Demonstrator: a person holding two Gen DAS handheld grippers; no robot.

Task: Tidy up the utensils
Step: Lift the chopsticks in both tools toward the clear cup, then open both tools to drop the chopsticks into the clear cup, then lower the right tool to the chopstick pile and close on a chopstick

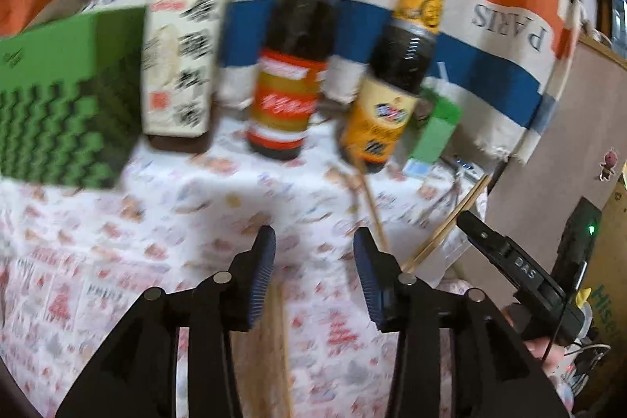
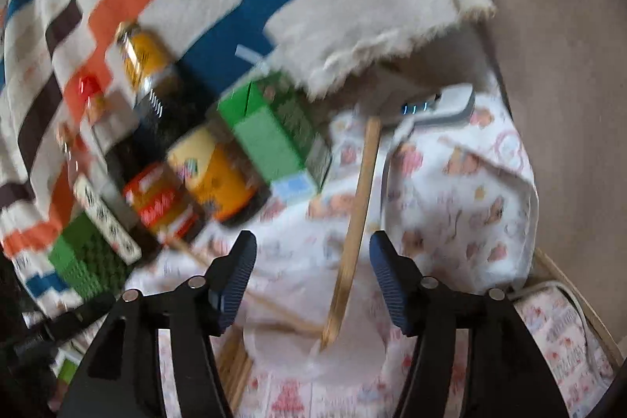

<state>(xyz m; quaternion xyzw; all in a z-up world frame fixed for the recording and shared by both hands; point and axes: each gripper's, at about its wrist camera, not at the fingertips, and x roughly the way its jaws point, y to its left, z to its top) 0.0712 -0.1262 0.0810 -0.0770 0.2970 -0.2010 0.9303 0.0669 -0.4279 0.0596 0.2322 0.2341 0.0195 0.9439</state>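
Both views are motion-blurred. My left gripper (image 1: 314,247) is open and empty above the patterned tablecloth (image 1: 203,206). A wooden chopstick (image 1: 373,206) lies just past its right finger, and a pair of chopsticks (image 1: 450,222) lies further right near the other gripper's black body (image 1: 521,273). More wooden sticks (image 1: 280,347) show below between the fingers. My right gripper (image 2: 313,253) is open and empty. A wooden chopstick (image 2: 354,234) stands tilted between its fingers, its lower end in a clear cup (image 2: 313,351). Other chopsticks (image 2: 235,367) lie lower left.
Three sauce bottles stand at the back: white label (image 1: 180,57), red label (image 1: 290,81), yellow label (image 1: 392,85). A large green box (image 1: 58,104) stands left, a small green carton (image 1: 435,128) right, also seen in the right wrist view (image 2: 270,136). A striped cloth (image 1: 490,26) hangs behind.
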